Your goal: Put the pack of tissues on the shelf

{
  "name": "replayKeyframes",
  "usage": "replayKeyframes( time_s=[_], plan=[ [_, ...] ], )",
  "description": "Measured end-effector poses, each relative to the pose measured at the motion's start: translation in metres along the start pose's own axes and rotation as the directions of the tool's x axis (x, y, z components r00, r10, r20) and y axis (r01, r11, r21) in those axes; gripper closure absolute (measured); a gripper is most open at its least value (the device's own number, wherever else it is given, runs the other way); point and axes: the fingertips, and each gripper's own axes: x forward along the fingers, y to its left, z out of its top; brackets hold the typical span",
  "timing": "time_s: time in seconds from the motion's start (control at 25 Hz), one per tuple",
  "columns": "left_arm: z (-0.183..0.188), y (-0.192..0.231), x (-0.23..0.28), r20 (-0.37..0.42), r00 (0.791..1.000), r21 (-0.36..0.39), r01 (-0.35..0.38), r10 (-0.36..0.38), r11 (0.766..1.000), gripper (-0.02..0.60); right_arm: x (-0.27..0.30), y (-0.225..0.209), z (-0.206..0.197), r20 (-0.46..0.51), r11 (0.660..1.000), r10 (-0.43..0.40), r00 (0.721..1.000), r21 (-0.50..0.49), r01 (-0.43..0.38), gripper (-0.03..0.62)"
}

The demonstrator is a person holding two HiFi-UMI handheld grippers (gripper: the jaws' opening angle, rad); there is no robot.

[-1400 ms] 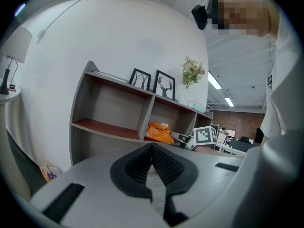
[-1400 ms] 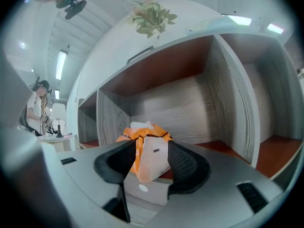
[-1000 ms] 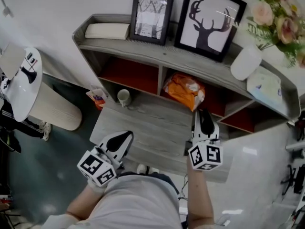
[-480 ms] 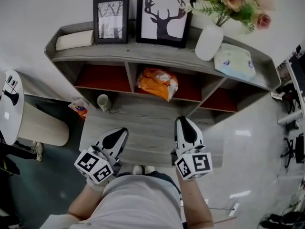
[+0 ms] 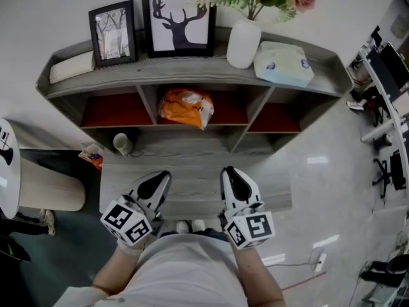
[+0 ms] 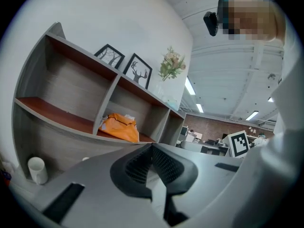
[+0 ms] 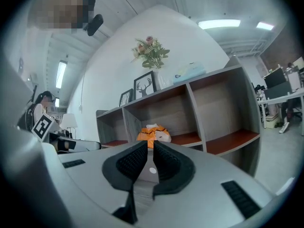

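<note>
Left gripper (image 5: 161,176): held low at 7 o'clock, pointing at the shelf; jaws clenched on nothing.
Right gripper (image 5: 229,173): level with it at 5 o'clock, pointing the same way; jaws almost together with a thin slit between them, empty.
Shelf (image 5: 192,75): at 12 o'clock, well apart from both grippers.
Deer picture (image 5: 179,23): leans on the top board.
Orange bag (image 5: 185,107): middle compartment, straight ahead.
Vase (image 5: 243,43): holds flowers, top board.
Cup (image 5: 121,143): lower ledge, 10 o'clock.
Pack of tissues (image 5: 283,64): pale and soft with faint blue print; lies on the top board at 1 o'clock, just beside the vase.
</note>
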Motion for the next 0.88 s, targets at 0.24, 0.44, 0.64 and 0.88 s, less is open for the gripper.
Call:
replayKeyframes(
  time_s=[0.24, 0.44, 0.64, 0.88],
  plan=[
    [-0.009, -0.006, 0.008, -0.025, 0.999, -0.008, 0.032, -0.033, 0.999, 0.565, -0.01, 0.0, -0.004, -0.005, 1.0, -0.015, 1.0, 0.001, 0.015, 0.545],
    [-0.012, -0.009, 0.012, -0.033, 0.999, -0.01, 0.042, -0.042, 0.999, 0.565, -0.014, -0.002, -0.006, -0.017, 1.0, -0.025, 1.0, -0.01, 0.024, 0.549],
    [-0.013, -0.009, 0.013, -0.039, 0.998, -0.007, 0.045, -0.045, 0.999, 0.565, -0.015, -0.001, -0.009, -0.024, 1.0, -0.029, 0.999, -0.008, 0.028, 0.556],
    [-0.013, -0.009, 0.01, -0.034, 0.998, -0.012, 0.046, -0.047, 0.999, 0.565, -0.014, 0.002, -0.011, -0.027, 1.0, -0.024, 0.999, -0.008, 0.024, 0.556]
  ],
)
